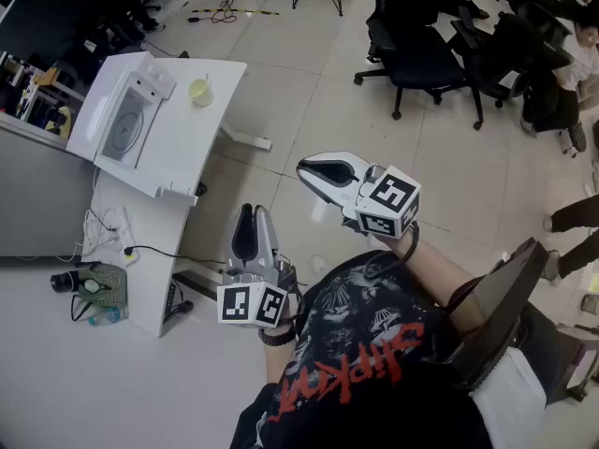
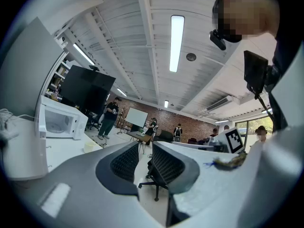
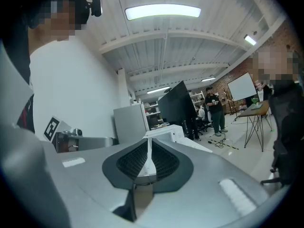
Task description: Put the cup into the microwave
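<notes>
Tabletop (image 1: 187, 143): white. Microwave (image 1: 122, 124): white, at its left edge. Left claw (image 1: 249, 215): released, empty, clear of the tabletop. Right claw (image 1: 307, 168): clenched, empty. Cup (image 1: 200, 92): pale yellow, near the far edge, beside the microwave.

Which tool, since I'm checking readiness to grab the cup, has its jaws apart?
The left tool: a gap shows between its jaws, with nothing in it. On the right tool the jaws are pressed together.
</notes>
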{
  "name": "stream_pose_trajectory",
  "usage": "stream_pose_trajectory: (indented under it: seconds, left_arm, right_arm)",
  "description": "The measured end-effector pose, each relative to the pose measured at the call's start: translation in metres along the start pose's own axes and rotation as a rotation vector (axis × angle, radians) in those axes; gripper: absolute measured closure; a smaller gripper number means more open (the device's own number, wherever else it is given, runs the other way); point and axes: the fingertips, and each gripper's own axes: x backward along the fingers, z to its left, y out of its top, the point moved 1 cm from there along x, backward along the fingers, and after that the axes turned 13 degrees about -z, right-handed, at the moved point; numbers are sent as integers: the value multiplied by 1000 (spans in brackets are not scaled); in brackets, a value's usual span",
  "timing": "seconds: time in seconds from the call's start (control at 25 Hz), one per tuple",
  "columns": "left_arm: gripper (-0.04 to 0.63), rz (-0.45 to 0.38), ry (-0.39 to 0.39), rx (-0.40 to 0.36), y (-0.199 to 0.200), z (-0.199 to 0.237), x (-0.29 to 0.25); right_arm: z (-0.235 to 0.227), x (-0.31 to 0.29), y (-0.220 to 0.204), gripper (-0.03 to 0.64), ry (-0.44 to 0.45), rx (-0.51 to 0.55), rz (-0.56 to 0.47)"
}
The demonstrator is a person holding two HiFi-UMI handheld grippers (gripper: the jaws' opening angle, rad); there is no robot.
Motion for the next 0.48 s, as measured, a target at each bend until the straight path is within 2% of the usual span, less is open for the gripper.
stream_pose_trajectory:
  seconds: [0.36,0.48]
  left_arm:
    - [413,57,-52,5,3,33,3]
    - [405,38,-62,19,8,51,-1]
  right_arm:
    - [17,-38,-22,447,-52,12,29]
    - [15,-56,-29,422,-58,7,50]
